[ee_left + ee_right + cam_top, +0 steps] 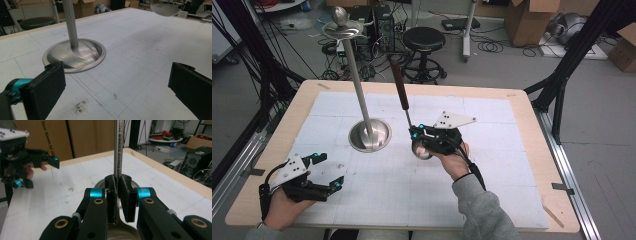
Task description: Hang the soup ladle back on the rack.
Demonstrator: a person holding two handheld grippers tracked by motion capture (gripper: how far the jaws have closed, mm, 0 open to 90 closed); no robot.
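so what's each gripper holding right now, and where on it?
Right gripper is shut on the ladle, clamping the thin metal shaft just above the bowl, handle pointing up. Left gripper is open, holding nothing.

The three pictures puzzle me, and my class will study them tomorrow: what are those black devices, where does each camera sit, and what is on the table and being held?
A person sits at a table holding a hand-operated gripper in each hand.

The high view looks down from above. The other two cameras ride on the grippers and look out between their black jaws.

On the white surface stands a metal stand: a round dished base with a tall pole and a small dish on top.

The right gripper is shut on a ladle. Its thin metal shaft is pinched between the jaws, its bowl hangs below and its dark handle points up.

The left gripper is open, with nothing between its jaws, and points toward the stand's base.
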